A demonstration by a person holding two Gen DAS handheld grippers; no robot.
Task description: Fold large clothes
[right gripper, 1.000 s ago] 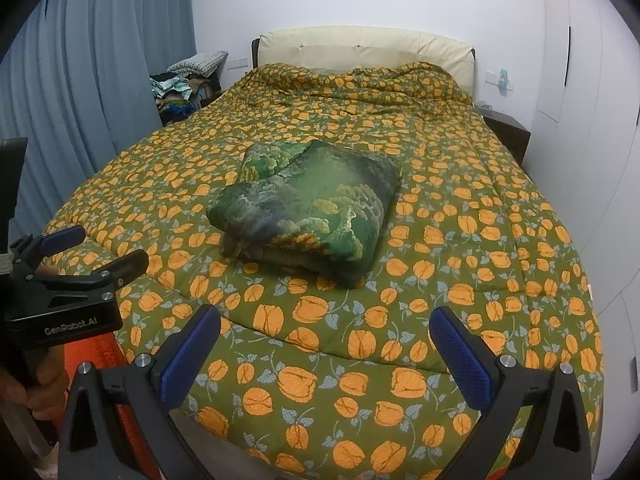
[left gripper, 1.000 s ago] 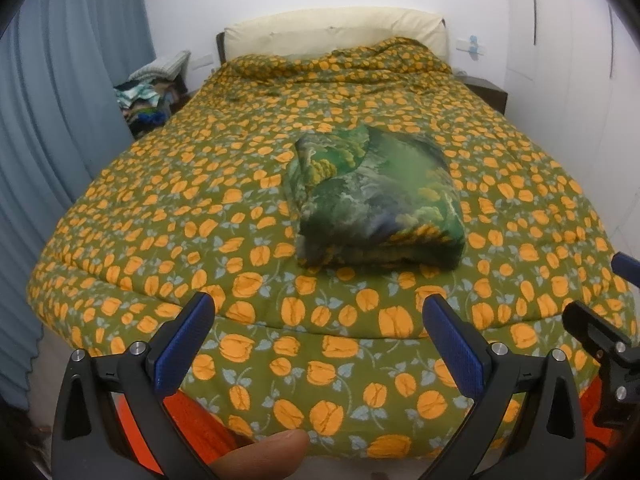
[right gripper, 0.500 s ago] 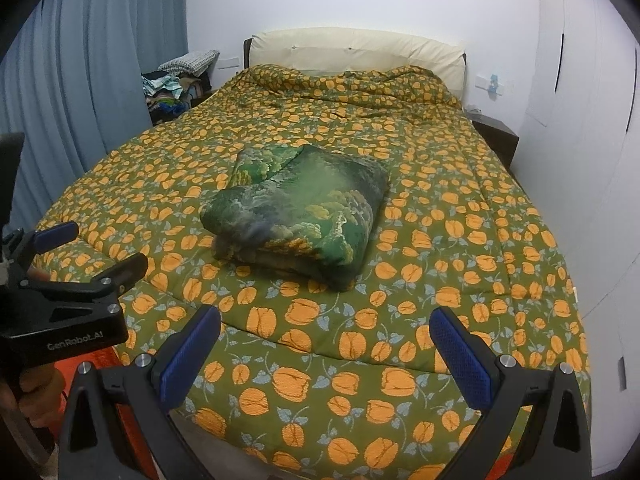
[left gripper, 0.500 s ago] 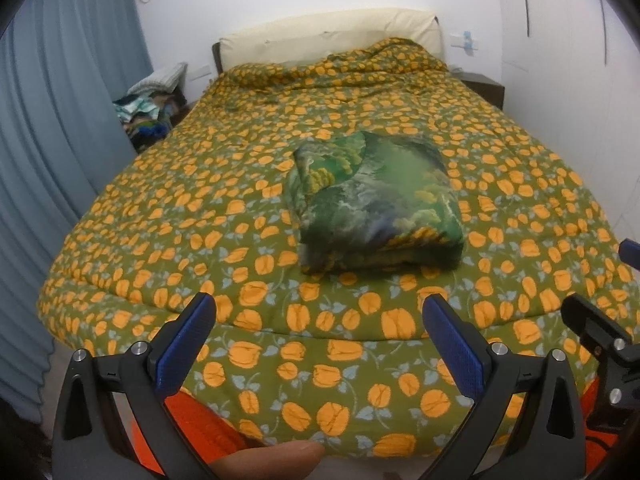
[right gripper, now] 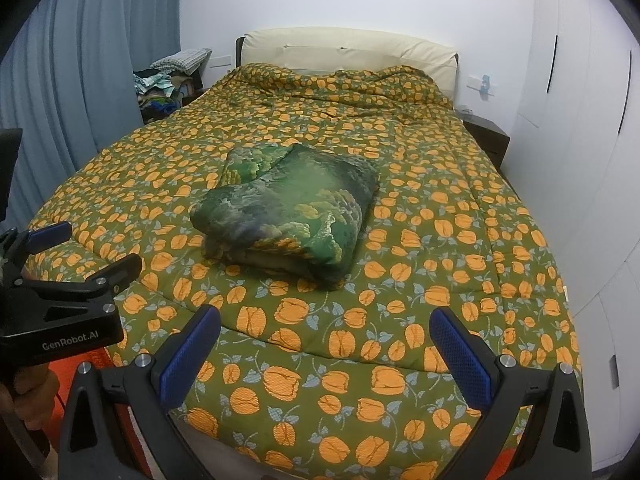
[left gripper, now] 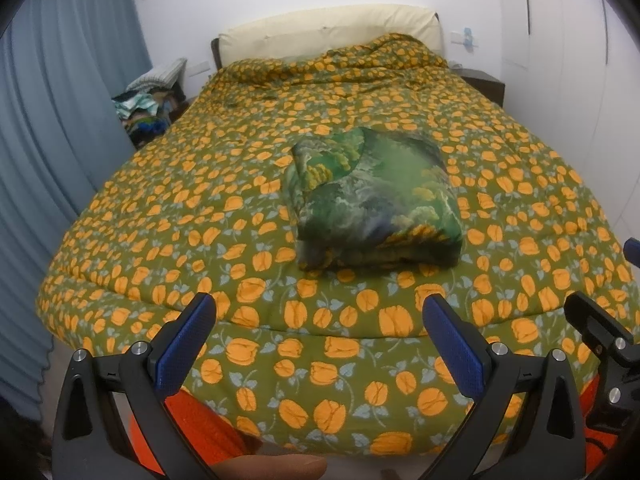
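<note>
Left wrist view is bordered on its left by a blue curtain, and beside it, at the head of the bed, a pile of clothes is stacked. A quilt printed with orange flowers is spread over the whole bed, and a cream headboard is seen behind it. The folded garment, green and patterned, is laid flat on the quilt near the middle, slightly toward the foot. The left gripper is held low at the foot of the bed with its blue pads wide apart and nothing between them. A dark nightstand stands at the far right, and part of the right gripper is caught at the edge.

From the right wrist view, the left gripper is seen at the left edge, jaws apart. The garment lies well ahead, with only quilt between. The right gripper is held open and empty over the foot of the bed. White cupboard doors fill the right side.
</note>
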